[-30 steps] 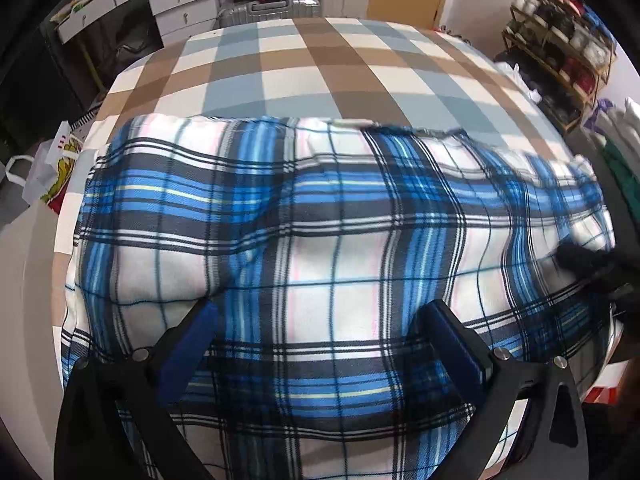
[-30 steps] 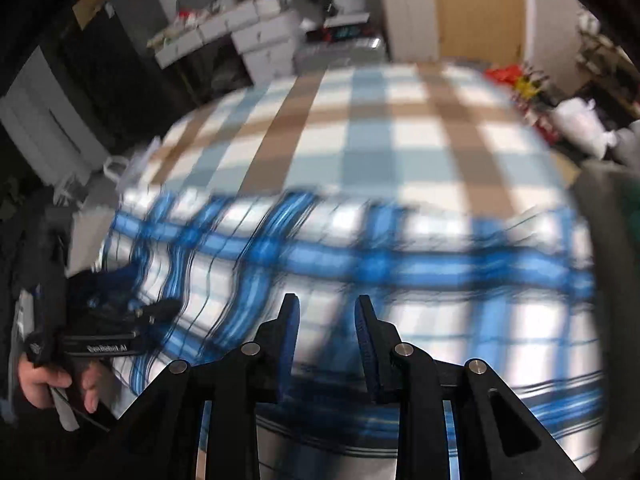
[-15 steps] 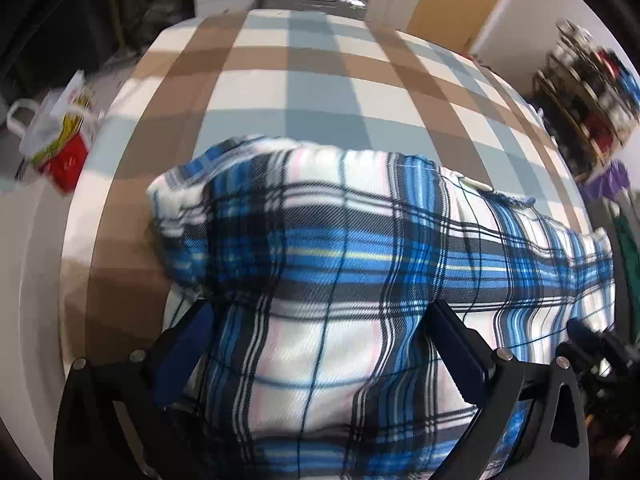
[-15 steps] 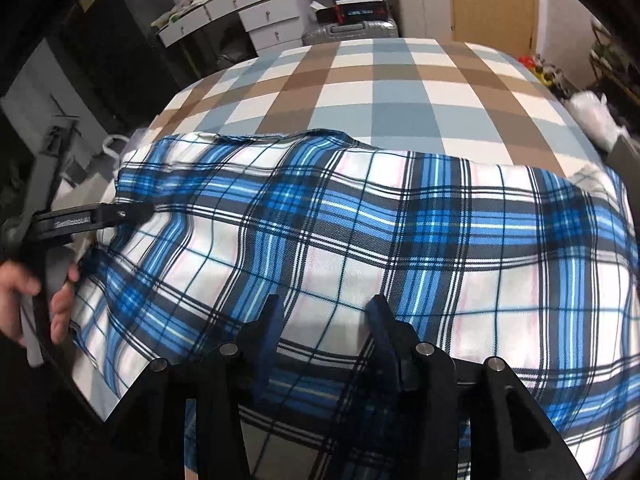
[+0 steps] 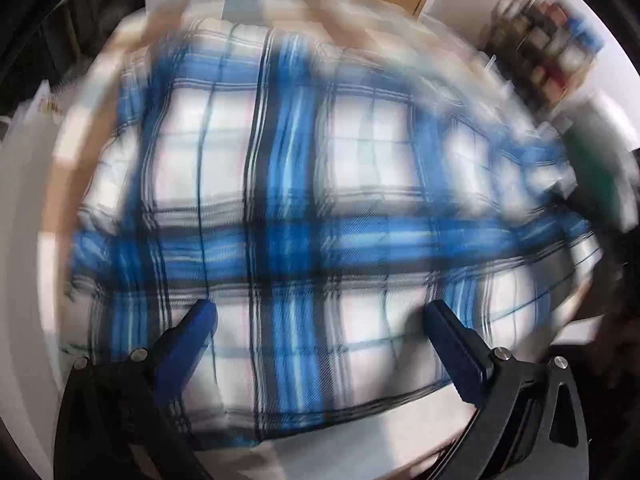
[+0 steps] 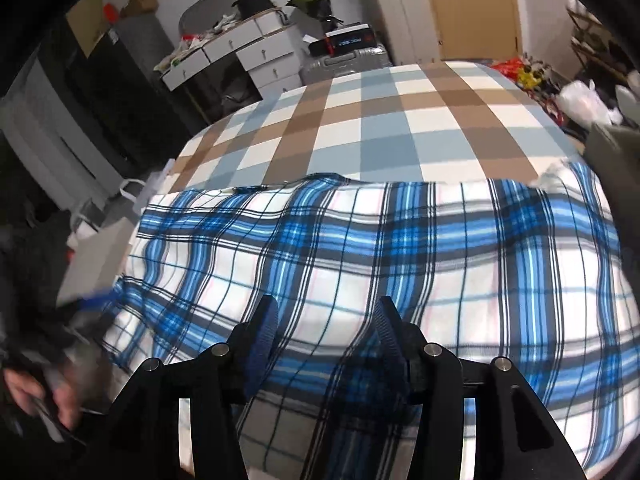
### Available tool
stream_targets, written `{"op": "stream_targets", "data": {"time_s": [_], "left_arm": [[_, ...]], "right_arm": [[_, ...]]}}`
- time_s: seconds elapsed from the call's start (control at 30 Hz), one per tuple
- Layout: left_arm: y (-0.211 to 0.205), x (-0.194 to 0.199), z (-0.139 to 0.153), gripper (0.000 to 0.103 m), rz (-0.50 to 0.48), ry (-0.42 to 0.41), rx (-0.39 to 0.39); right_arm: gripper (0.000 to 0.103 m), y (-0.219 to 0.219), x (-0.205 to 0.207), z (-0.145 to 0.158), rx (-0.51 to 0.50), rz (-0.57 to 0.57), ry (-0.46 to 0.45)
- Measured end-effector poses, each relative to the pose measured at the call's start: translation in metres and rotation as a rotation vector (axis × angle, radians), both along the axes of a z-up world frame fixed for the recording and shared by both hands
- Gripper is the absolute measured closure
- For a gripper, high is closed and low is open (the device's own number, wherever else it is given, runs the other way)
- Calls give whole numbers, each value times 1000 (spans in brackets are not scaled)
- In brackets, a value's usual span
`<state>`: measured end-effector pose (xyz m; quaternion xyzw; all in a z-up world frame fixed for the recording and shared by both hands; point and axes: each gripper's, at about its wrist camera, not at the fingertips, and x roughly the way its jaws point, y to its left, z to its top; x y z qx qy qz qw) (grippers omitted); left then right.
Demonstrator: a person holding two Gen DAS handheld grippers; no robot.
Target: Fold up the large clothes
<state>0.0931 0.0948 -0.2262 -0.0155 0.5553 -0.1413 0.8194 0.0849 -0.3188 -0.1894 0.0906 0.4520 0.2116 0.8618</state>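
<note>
Your blue-and-white plaid flannel garment [image 6: 400, 248] lay flat on the brown-and-blue checked bed [image 6: 384, 128], w/ its long axis running side to side ahead of both tongs. Right tongs [image 6: 326, 340] had just been opening, jaws apart over the near hem, nothing gripped. Left tongs [image 5: 320, 336] spread wide, released, above the cloth's near edge; that view was blurred.

The shirt [image 6: 380, 264] lies on the bed [image 6: 384, 128], drawers [image 6: 264, 56] behind.

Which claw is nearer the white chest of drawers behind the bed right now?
Left. The left claw is over the plaid garment's left end, the side where the drawers stand; the right claw is open over its near middle.
</note>
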Motion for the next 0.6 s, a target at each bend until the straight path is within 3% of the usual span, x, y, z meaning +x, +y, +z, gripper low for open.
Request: {"op": "stream_targets", "data": {"time_s": [0.07, 0.1, 0.2, 0.3, 0.37, 0.47, 0.53, 0.6], "left_arm": [[-5, 4, 3, 3, 20, 42, 48], [-4, 5, 8, 4, 38, 48, 33], [-4, 12, 42, 4, 33, -32, -82], [-6, 40, 65, 3, 49, -102, -72], [-5, 67, 59, 3, 42, -84, -80], [13, 82, 15, 4, 75, 58, -158], [16, 77, 12, 4, 64, 32, -182], [11, 73, 15, 4, 57, 40, -150]], "right_arm": [[53, -3, -3, 0, 2, -7, 3], [53, -5, -3, 1, 8, -14, 3], [52, -13, -4, 0, 28, -43, 16], [52, -19, 0, -3, 51, -61, 32], [52, -20, 3, -6, 45, -66, 42], [52, -22, 6, -11, 45, -60, 57], [53, -23, 7, -12, 55, -52, 61], [55, -26, 8, -13, 64, -48, 61]]}}
